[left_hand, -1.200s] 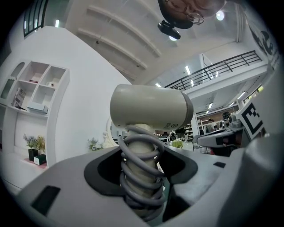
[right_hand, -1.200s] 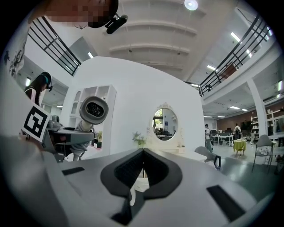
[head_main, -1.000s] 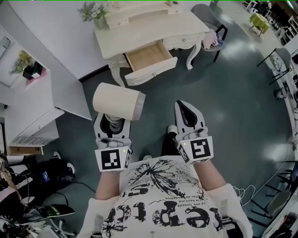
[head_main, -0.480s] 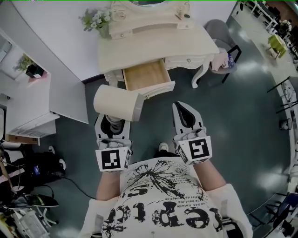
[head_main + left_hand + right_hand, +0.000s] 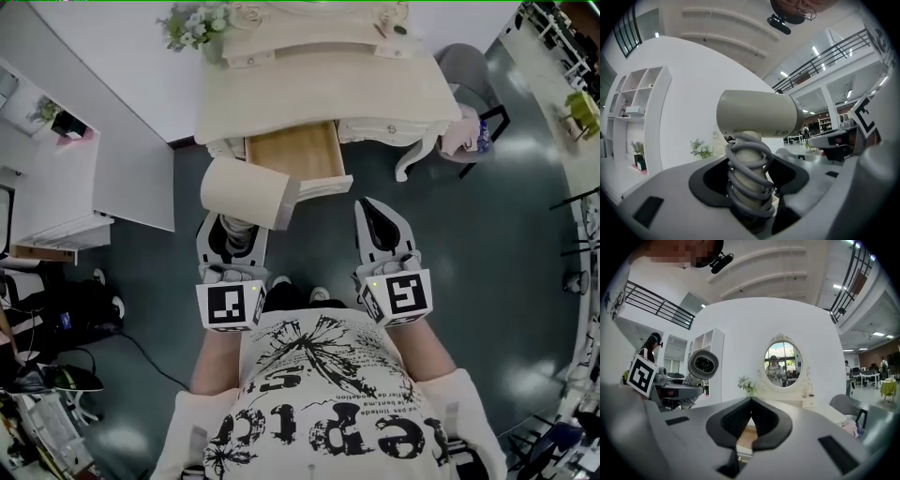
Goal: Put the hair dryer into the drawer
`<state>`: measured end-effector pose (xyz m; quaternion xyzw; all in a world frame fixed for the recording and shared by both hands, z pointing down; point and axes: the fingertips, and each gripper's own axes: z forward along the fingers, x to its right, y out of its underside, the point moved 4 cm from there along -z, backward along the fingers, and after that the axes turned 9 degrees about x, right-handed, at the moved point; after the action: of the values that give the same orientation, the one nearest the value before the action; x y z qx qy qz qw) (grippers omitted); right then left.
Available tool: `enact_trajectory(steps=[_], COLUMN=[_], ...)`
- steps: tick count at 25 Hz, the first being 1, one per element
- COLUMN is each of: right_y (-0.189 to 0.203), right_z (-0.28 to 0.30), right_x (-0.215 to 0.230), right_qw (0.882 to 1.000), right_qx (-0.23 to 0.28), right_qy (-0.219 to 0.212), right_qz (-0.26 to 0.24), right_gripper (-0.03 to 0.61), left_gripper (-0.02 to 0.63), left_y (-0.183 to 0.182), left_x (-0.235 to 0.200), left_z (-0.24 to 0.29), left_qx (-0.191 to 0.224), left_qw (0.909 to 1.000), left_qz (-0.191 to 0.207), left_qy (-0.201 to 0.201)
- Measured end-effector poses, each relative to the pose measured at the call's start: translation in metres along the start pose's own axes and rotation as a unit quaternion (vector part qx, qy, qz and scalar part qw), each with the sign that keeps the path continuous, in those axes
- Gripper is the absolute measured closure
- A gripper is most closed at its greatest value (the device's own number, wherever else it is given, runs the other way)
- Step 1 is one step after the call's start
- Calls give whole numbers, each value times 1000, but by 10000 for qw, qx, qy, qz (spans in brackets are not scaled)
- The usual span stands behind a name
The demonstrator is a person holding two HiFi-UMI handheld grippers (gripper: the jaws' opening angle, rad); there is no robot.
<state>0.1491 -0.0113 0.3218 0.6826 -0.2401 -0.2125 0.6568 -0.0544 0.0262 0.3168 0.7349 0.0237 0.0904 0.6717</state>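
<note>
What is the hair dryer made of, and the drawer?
Hair dryer: probably plastic, smooth matte cream with an even, soft sheen. Its cord, coiled round the handle, looks like grey rubber. Drawer: the inside seems to be bare light wood, tan and dull, and its front looks painted cream.

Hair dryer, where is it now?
In the head view the hair dryer is at left, gripped by its handle in the left claw, just short of the open drawer.

Head view steeply downward; both gripper views level toward dressing table point(image 5: 319, 84)
</note>
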Motion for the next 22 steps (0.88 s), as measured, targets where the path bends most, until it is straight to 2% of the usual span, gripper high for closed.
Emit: enact_trajectory(steps=[7,15,22], right_y=[11,9,19], right_z=[62,148,194], right_x=[25,36,40], right_qw=[10000,9999,9999], right_qx=[-82,-35,-131], right_qy=[41,133,56], right_qz=[26,-78,-90], right_gripper=[561,561,561], left_gripper=[360,360,360], left_y=[21,32,61], left_x=[-24,-77,-97], left_z=[65,133,171], left_qx=[-69,-51,-345], left_qw=[9999,9994,9973], left_qz=[-103,-153,-186], left_qy=[77,303,627])
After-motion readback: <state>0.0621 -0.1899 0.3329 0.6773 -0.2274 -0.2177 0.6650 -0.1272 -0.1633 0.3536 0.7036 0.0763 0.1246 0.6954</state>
